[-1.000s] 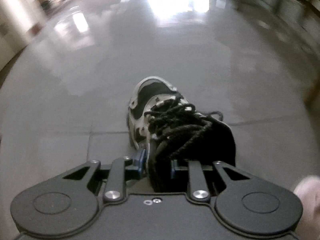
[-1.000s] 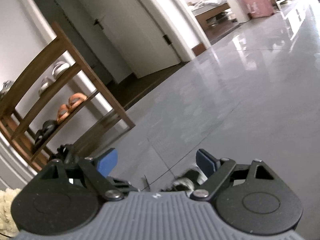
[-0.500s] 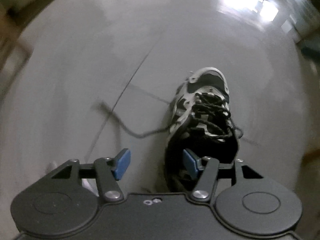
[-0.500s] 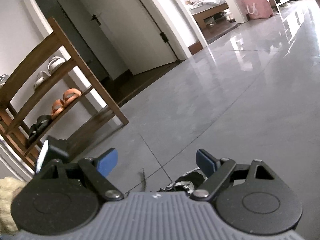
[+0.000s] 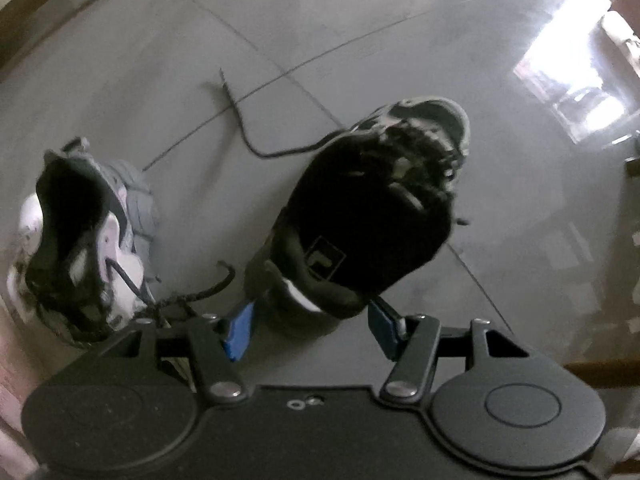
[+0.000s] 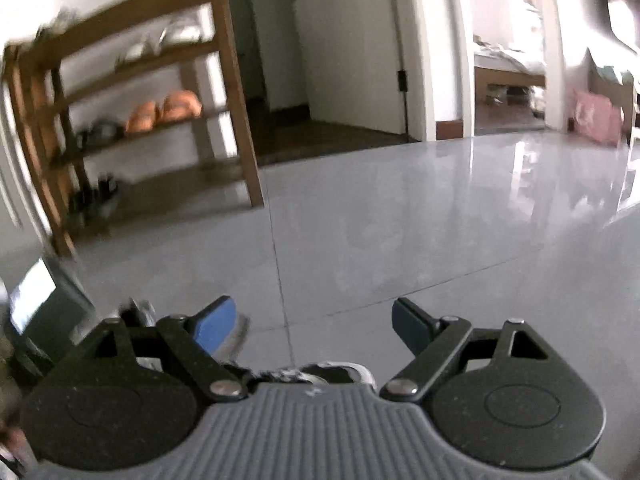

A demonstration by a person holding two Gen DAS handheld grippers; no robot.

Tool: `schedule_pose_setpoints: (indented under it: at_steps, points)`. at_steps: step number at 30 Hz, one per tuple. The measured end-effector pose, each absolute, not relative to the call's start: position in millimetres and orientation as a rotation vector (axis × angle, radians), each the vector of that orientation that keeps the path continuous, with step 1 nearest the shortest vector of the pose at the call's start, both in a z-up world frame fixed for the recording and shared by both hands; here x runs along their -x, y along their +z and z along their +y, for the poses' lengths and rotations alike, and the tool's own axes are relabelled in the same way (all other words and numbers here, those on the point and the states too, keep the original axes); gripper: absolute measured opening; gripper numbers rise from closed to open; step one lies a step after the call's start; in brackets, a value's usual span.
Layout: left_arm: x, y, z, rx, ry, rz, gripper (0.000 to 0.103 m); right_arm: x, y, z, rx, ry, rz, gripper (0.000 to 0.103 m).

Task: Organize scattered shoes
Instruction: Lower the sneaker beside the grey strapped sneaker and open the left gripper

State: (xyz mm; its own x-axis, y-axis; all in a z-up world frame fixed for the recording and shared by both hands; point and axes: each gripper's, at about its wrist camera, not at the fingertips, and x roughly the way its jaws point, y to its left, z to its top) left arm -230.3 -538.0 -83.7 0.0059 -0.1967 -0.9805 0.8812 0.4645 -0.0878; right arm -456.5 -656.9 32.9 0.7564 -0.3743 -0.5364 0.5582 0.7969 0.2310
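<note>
A black and white sneaker with black laces stands on the grey tiled floor, heel toward me. My left gripper is open, its blue pads on either side of the heel, just behind it. A second grey and white sneaker lies to the left. My right gripper is open and empty above the floor; a bit of a sneaker shows under it. A wooden shoe rack stands at the left.
The rack holds orange sandals and other shoes on its shelves. A white door and a doorway to a bedroom lie beyond. A loose lace trails across the floor. A pink bag sits far right.
My left gripper let go of the sneaker and opened, then tilted down over its heel; the second sneaker came into view. My right gripper swung to face the rack, still open.
</note>
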Motion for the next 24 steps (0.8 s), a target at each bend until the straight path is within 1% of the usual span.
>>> schedule_pose_setpoints:
  at_steps: [3, 9, 14, 16, 19, 24]
  points:
    - [232.0, -91.7, -541.0, -0.696, -0.974, 1.292, 0.064, 460.4, 29.2, -656.0, -0.404, -0.503, 0.511, 0.088]
    - [226.9, -95.3, -547.2, -0.749, -0.999, 1.278, 0.066, 448.2, 16.6, -649.1, -0.254, -0.402, 0.632, 0.088]
    - [223.5, -96.9, -545.1, -0.766, -0.991, 1.265, 0.066, 405.5, -5.1, -662.5, -0.136, -0.138, 0.677, 0.088]
    - [227.5, -95.9, -541.9, -0.781, -0.983, 1.234, 0.064, 378.9, -14.2, -667.0, -0.092, -0.044, 0.735, 0.087]
    - [234.9, -90.4, -534.9, -0.806, -0.971, 1.17, 0.065, 348.3, -27.3, -660.6, 0.003, 0.061, 0.832, 0.086]
    - [228.0, -93.7, -529.1, -0.781, -0.962, 1.193, 0.066, 332.6, -58.4, -641.9, 0.086, 0.084, 0.906, 0.086]
